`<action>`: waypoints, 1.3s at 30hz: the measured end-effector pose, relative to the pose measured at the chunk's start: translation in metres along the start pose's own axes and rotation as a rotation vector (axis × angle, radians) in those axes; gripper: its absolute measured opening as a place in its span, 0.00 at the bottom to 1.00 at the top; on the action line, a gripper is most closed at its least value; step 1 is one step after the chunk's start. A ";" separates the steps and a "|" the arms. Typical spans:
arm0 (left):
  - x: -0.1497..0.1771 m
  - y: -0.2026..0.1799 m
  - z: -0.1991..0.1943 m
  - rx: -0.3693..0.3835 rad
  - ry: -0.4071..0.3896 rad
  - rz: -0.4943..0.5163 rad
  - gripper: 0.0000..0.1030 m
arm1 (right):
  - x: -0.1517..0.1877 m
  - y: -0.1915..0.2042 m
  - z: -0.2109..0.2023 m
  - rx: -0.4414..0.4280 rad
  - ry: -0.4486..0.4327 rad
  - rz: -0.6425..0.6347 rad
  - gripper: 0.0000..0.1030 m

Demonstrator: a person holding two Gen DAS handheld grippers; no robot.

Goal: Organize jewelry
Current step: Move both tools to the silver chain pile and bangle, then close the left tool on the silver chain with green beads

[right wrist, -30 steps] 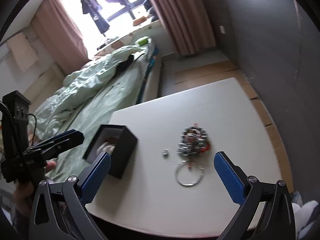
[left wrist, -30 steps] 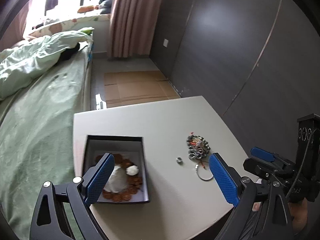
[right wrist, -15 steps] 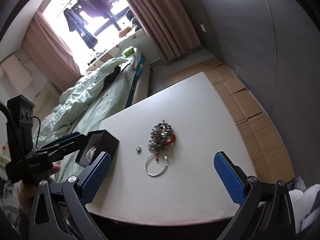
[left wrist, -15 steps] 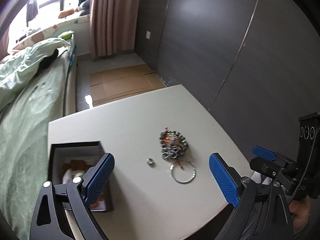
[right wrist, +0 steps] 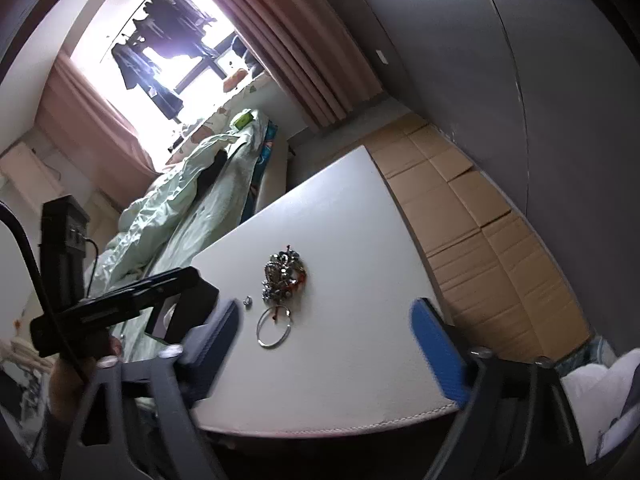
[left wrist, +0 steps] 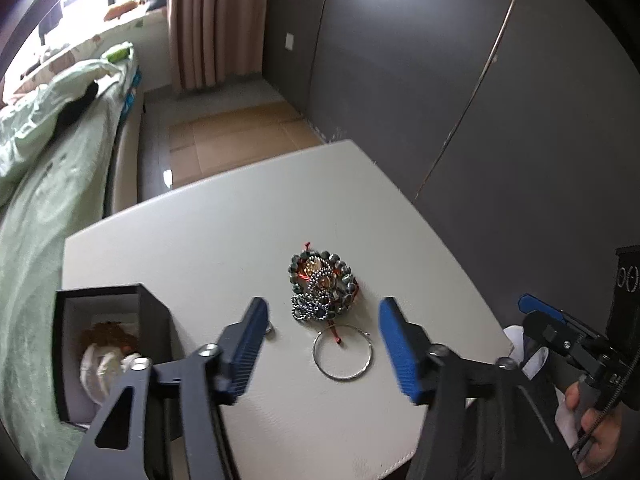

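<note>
Seen from the left wrist, the left gripper (left wrist: 322, 330) is hanging over a pale desk (left wrist: 224, 236), its blue-padded jaws partly apart after just closing in, with nothing pinched between them. Framed between the pads, a thin silver bangle (left wrist: 342, 354) is lying flat on the desk, not touched by either pad. A small silver ring (left wrist: 270, 328) is sitting just beside the left pad, at nine o'clock from the bangle. Touching the bangle at twelve o'clock, a tangled pile of beaded bracelets (left wrist: 322, 288) with red cord is resting on the desk. At nine o'clock near the desk edge, an open black jewelry box (left wrist: 106, 344) is holding brown beads and something white. The right gripper (left wrist: 538, 310) is showing at three o'clock, held by a hand (left wrist: 596, 428).

Seen from the right wrist, the right gripper (right wrist: 326, 334) is standing wide after narrowing a little, holding nothing, with the bangle (right wrist: 274, 328) on the desk between its pads. Beyond, a bed (right wrist: 192, 184) with green bedding is reaching toward a bright window (right wrist: 160, 28) with pink curtains (right wrist: 304, 52).
</note>
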State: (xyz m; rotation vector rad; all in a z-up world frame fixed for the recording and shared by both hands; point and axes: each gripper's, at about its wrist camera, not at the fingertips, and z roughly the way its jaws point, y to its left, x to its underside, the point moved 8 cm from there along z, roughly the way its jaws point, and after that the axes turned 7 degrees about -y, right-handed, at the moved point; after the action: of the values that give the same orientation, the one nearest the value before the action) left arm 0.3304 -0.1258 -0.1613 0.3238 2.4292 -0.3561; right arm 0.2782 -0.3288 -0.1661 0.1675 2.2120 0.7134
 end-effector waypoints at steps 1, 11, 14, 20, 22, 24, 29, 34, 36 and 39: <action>0.001 -0.001 0.005 0.004 0.011 -0.002 0.52 | 0.000 -0.002 0.001 0.000 0.002 0.005 0.79; 0.005 -0.003 0.042 0.021 0.059 -0.010 0.42 | 0.005 -0.017 0.009 0.003 0.019 0.036 0.78; 0.004 0.000 0.052 0.015 0.071 -0.017 0.35 | 0.006 -0.019 0.013 0.004 0.026 0.043 0.78; 0.012 0.000 0.070 0.013 0.114 -0.017 0.35 | 0.006 -0.016 0.019 -0.007 0.037 0.044 0.78; 0.013 -0.001 0.072 0.023 0.106 -0.008 0.35 | 0.007 -0.015 0.021 -0.014 0.042 0.042 0.78; 0.012 -0.002 0.071 0.026 0.098 0.005 0.30 | 0.008 -0.012 0.025 -0.017 0.049 0.039 0.78; 0.015 -0.001 0.069 0.024 0.112 0.029 0.04 | 0.014 -0.009 0.032 -0.025 0.066 0.029 0.78; 0.016 0.003 0.055 0.036 0.101 0.027 0.02 | 0.016 -0.007 0.036 -0.025 0.078 0.030 0.77; 0.013 0.003 0.048 0.039 0.086 0.028 0.02 | 0.015 -0.006 0.037 -0.025 0.080 0.025 0.77; 0.005 0.003 0.033 0.046 0.052 0.030 0.02 | 0.015 -0.001 0.039 -0.029 0.084 0.020 0.77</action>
State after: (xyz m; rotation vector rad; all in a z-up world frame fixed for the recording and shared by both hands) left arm 0.3464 -0.1329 -0.1900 0.3939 2.4675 -0.3960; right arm 0.2967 -0.3075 -0.1975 0.1479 2.2813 0.7764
